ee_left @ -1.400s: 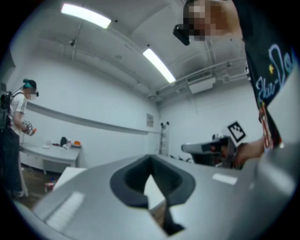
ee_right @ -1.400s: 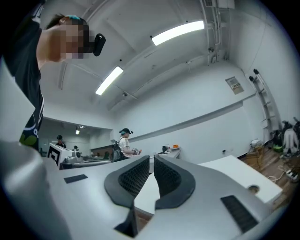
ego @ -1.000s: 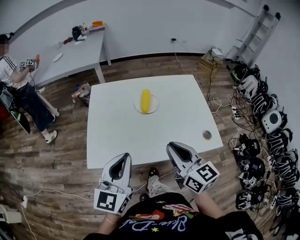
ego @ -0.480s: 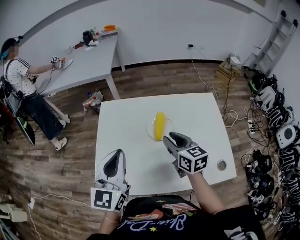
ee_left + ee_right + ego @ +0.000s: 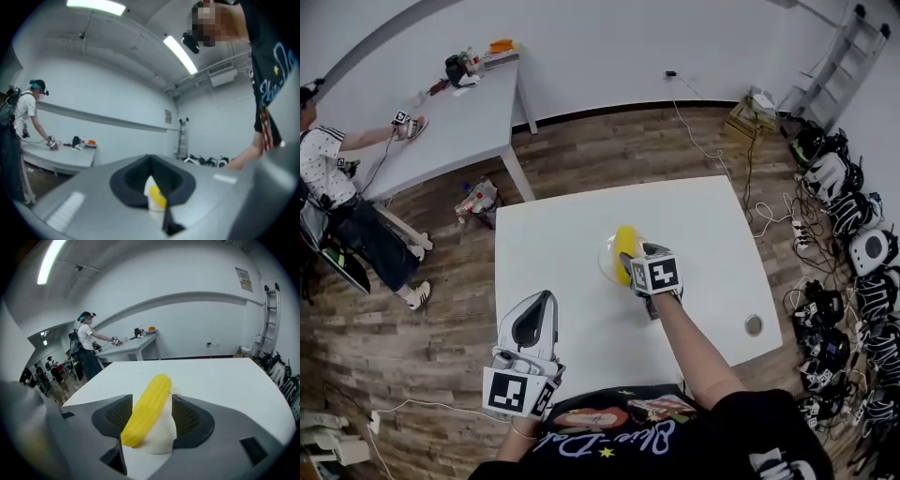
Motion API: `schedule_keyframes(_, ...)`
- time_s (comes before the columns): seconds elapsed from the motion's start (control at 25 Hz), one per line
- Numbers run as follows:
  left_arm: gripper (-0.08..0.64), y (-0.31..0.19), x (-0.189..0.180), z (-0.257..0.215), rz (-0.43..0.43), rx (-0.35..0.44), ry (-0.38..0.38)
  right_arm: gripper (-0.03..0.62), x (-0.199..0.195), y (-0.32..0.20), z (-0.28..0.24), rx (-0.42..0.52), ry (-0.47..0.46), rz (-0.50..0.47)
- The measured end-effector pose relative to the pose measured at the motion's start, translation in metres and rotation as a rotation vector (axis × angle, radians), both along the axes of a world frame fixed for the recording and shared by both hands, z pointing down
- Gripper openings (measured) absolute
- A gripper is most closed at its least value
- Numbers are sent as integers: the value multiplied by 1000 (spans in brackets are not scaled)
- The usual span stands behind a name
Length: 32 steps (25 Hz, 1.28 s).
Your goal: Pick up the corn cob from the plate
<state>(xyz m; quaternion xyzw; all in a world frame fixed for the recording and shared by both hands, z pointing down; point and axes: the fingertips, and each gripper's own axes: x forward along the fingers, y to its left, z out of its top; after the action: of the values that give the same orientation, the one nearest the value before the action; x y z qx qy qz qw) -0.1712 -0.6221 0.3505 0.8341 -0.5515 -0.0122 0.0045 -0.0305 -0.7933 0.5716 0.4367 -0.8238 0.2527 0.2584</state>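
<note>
As its jaws open, right gripper (image 5: 152,417) straddles corn cob (image 5: 155,389).

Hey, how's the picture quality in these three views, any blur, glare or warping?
Head view: evenly lit and sharp, but the wide lens bows the white table. Left gripper view: ceiling light strip glares white, corners black. Right gripper view: corn cob crisp, lower-left foreground blurred.
</note>
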Motion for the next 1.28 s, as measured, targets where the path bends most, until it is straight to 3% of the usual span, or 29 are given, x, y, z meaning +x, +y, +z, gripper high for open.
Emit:
schedule_keyframes(0.16,-12,-11,-3,7,20,-19,48,259,-5,-19,18,-70,6,27)
schedule_keyframes(0.56,-12,-20,-30,29,-23,-70,97,266,-20,-51,30,-64,161,53)
schedule_keyframes(0.84,-12,-18,-35,34,-42,-78,114,268,-23,-55,48,-131,197,44)
schedule_keyframes(1.04,-12,-14,-41,34,-60,-81,122,268,-14,-53,44,-104,97,82)
schedule_keyframes(1.28,-12,-9,-46,31,-53,-69,113,267,9,-33,13,77,1,120)
